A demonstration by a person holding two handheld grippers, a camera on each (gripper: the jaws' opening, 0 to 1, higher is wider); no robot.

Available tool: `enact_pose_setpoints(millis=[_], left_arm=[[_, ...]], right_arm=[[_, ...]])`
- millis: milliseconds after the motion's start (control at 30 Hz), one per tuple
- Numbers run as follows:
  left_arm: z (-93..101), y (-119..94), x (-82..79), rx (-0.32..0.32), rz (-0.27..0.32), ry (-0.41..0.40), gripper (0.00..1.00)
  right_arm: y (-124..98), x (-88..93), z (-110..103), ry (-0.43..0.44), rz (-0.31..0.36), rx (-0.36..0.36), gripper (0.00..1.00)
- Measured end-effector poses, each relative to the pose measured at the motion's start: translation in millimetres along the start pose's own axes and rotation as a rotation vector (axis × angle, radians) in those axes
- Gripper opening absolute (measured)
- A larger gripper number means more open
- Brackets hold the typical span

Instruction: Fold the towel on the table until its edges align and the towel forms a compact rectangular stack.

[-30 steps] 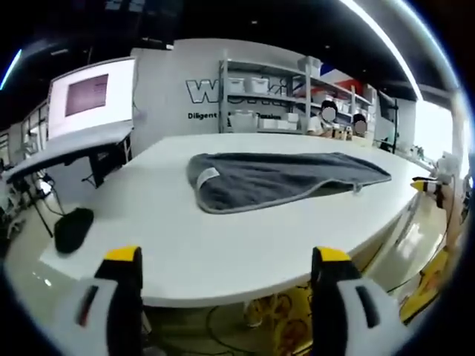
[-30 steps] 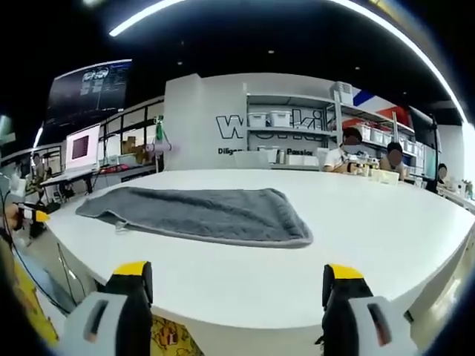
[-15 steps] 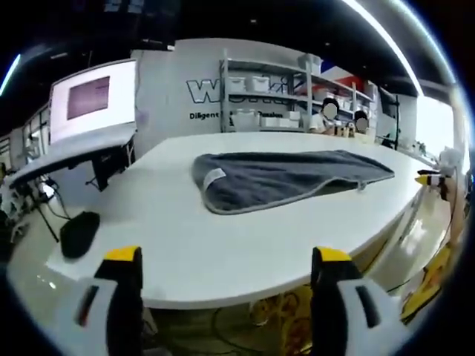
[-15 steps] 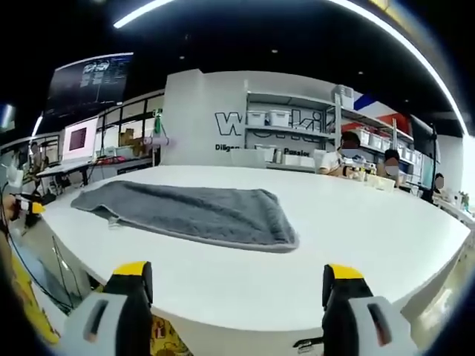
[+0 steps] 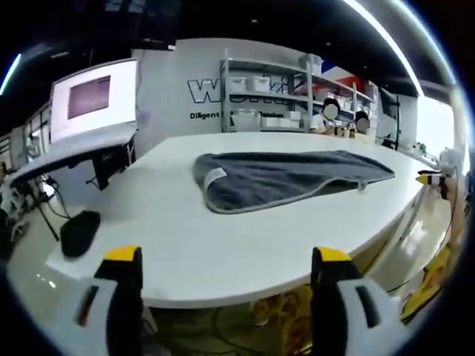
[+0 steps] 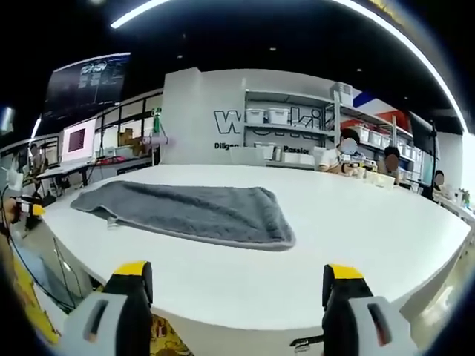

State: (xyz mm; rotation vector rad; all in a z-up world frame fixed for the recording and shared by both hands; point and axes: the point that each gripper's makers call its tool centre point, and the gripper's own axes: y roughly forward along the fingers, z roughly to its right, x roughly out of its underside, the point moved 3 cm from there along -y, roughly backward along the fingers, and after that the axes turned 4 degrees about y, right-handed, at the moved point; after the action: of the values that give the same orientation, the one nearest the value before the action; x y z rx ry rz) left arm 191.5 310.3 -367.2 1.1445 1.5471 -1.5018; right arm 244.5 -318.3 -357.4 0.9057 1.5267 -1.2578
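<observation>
At the near edge, left gripper view: the left gripper (image 5: pixel 226 297) has its two yellow-tipped jaws spread wide and holds nothing; it hangs off the near rim of the table (image 5: pixel 185 252), well short of the cloth.
At the near edge, right gripper view: the right gripper (image 6: pixel 237 304) is likewise wide open and empty, hovering off its own side of the same white table (image 6: pixel 356 245).
Towel, left gripper view: the towel (image 5: pixel 289 176) is grey, lying flat mid-table, well apart from the jaws; a rounded end with a small white label (image 5: pixel 215 176) faces this gripper, and the pale hem curves around it.
Towel, right gripper view: the towel (image 6: pixel 185 209) is a long strip running off to the left, its nearest corner low and to the right of centre. It appears already doubled over lengthwise, though I cannot tell how many layers.
Step in hand (judgement): approach; no fold begun from this position.
Risk 1: pinching only the top layer at an end, which would peel the layers apart instead of folding them together.
Risk 2: the two grippers lifting unevenly, so the edges land skewed and the stack is not rectangular.
Risk 3: dragging the cloth across the smooth top towards the rim while closing on it.
Beyond the table: shelving (image 5: pixel 260 96) with bins, a wall screen (image 5: pixel 93 96), seated people (image 6: pixel 349 152).
</observation>
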Motion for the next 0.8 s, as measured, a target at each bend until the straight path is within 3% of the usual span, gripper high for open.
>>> enact_pose_setpoints(millis=[800], left_arm=[[-2.1, -0.8, 6.4, 0.001, -0.008, -0.012, 0.99]], right_arm=[[1.8, 3.3, -5.4, -0.028, -0.033, -0.012, 0.98]])
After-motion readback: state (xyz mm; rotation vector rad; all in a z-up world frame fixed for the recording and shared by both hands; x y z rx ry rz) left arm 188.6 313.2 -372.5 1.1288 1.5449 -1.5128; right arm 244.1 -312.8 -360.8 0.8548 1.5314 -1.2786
